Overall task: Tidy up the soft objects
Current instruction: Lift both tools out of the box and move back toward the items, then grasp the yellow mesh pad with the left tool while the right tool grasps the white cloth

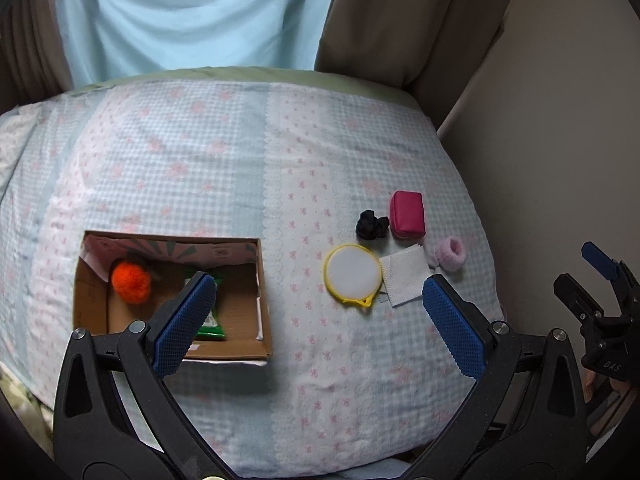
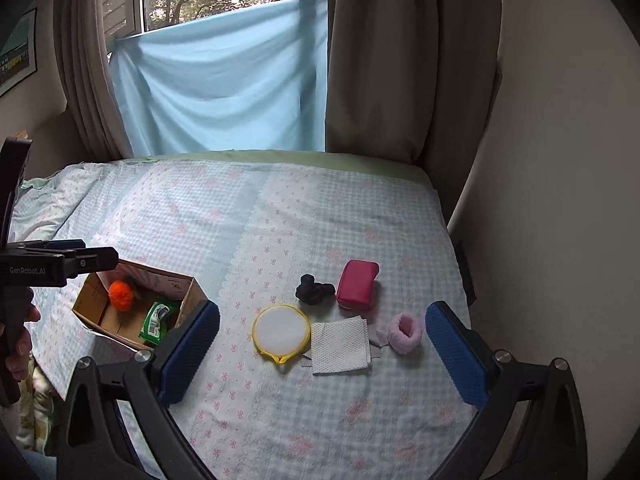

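Note:
An open cardboard box (image 1: 264,288) (image 2: 192,292) lies on the bed at the left, holding an orange pom-pom (image 1: 131,282) (image 2: 122,295) and a green packet (image 2: 156,322). To its right lie a round yellow-rimmed pad (image 1: 352,274) (image 2: 281,329), a white cloth (image 1: 404,276) (image 2: 340,345), a black scrunchie (image 1: 371,225) (image 2: 314,289), a magenta pouch (image 1: 406,214) (image 2: 356,285) and a pink scrunchie (image 1: 451,254) (image 2: 405,333). My left gripper (image 1: 318,316) hangs open above the bed's near side, empty. My right gripper (image 2: 322,350) is open and empty too, above the cloth.
The bed has a checked blue-and-pink cover (image 1: 200,160) (image 2: 280,220). A beige wall (image 2: 560,200) borders its right side. Brown curtains (image 2: 400,60) and a light blue sheet (image 2: 224,88) hang behind. The other gripper (image 1: 600,300) shows at the left wrist view's right edge.

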Motion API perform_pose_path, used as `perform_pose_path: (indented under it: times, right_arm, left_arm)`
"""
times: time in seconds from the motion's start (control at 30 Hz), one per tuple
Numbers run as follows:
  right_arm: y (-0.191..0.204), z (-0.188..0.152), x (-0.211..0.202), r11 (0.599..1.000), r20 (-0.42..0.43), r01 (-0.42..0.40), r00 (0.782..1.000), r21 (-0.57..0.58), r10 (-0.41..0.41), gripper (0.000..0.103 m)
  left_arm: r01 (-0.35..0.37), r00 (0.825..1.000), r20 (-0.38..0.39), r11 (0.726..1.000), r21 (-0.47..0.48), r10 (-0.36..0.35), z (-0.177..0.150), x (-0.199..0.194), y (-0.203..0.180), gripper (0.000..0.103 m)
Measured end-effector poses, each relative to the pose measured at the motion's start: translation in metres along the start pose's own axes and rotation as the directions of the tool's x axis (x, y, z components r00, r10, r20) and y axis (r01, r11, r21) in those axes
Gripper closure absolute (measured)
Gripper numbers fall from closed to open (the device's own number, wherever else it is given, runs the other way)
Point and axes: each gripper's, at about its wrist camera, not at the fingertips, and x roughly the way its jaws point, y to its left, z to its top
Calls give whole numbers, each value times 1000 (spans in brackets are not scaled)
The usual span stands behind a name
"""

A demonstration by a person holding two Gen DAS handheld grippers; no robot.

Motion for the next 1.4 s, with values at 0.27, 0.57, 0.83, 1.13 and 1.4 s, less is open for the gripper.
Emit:
perform_pose_path:
  times: [0.27, 0.57, 0.83, 1.13, 1.4]
  right_arm:
    - [-35, -26, 82, 985, -98, -105, 991, -135, 92, 0]
    - [-47, -61, 190, 915, -222, -246, 958, -319, 180, 1]
    - [-41, -96, 267, 812, -333, -358, 918, -460, 216, 7]
    - [-39, -114, 308, 756, -432, -446, 869, -479, 239, 21]
    - [-41, -114, 306, 749, -416, -418, 885, -515, 208, 57]
  left_arm:
    - [-10, 994, -107, 999, 54, 16, -19, 83, -37, 0]
    - [49, 980, -198, 979, 198, -9, -40, 219, -67, 0]
    - [18, 970, -236, 958, 285, 52, -60, 308, -74, 0]
    - [14, 966, -252, 956, 294, 63, -63, 346, -73, 0]
    - [31, 962, -272, 968, 251, 39, -52, 353, -65, 12]
